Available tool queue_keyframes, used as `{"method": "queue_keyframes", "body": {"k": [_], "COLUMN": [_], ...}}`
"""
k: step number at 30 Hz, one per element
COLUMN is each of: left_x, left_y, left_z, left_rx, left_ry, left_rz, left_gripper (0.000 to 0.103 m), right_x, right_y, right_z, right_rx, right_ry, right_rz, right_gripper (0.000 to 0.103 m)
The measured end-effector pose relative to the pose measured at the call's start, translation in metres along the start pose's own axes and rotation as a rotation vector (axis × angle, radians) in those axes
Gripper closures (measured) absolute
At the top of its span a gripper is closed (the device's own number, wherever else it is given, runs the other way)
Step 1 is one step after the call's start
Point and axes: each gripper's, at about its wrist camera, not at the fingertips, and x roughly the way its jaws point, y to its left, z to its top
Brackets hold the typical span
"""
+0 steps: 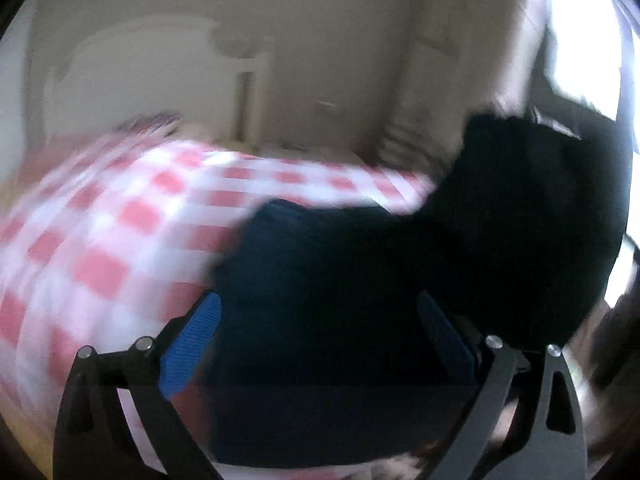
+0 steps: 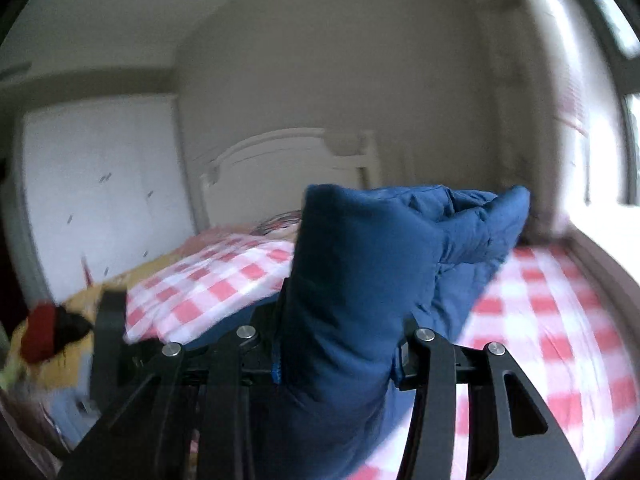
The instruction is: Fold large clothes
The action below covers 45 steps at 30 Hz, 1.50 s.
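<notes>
A large dark blue padded garment [image 2: 360, 264] is lifted over a bed with a red and white checked cover [image 2: 552, 320]. My right gripper [image 2: 340, 364] is shut on a thick fold of the garment, which bulges up between the fingers and trails to the right. In the left wrist view the garment [image 1: 340, 300] hangs dark in front of the camera. My left gripper [image 1: 320, 332] has its blue pads [image 1: 192, 344] wide apart, with the garment's cloth filling the space between them; both views are blurred by motion.
A white headboard [image 2: 288, 168] stands at the bed's far end, a white wardrobe [image 2: 100, 200] to its left. A bright window [image 2: 608, 200] runs along the right. Yellow bedding with a red and black item [image 2: 52, 332] lies at the left.
</notes>
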Motion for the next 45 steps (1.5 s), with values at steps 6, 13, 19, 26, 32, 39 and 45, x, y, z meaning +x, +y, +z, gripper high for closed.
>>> {"method": "queue_keyframes", "body": {"k": [6, 13, 19, 26, 32, 39, 45], "left_x": [-0.03, 0.011, 0.078, 0.132, 0.131, 0.112, 0.074], "left_y": [0.105, 0.092, 0.06, 0.008, 0.014, 0.011, -0.012], "left_z": [0.021, 0.014, 0.041, 0.063, 0.07, 0.07, 0.082], "left_rx": [-0.302, -0.323, -0.291, -0.116, -0.125, -0.162, -0.11], "left_ry": [0.007, 0.182, 0.363, 0.549, 0.477, 0.399, 0.285], "left_rz": [-0.034, -0.293, -0.448, -0.445, -0.408, -0.408, -0.388], "left_gripper": [0.002, 0.002, 0.002, 0.003, 0.076, 0.085, 0.092], "right_x": [0.103, 0.138, 0.114, 0.089, 0.082, 0.035, 0.06], "right_y": [0.121, 0.184, 0.167, 0.158, 0.163, 0.117, 0.086], "right_z": [-0.028, -0.097, -0.084, -0.085, -0.082, -0.093, -0.127], "right_rx": [-0.357, -0.7, -0.617, -0.604, -0.678, -0.627, -0.575], "right_ry": [0.193, 0.251, 0.15, 0.09, 0.174, 0.132, 0.271], "right_rz": [0.099, 0.055, 0.109, 0.167, 0.139, -0.08, -0.193], "right_gripper": [0.056, 0.057, 0.057, 0.057, 0.012, 0.004, 0.004]}}
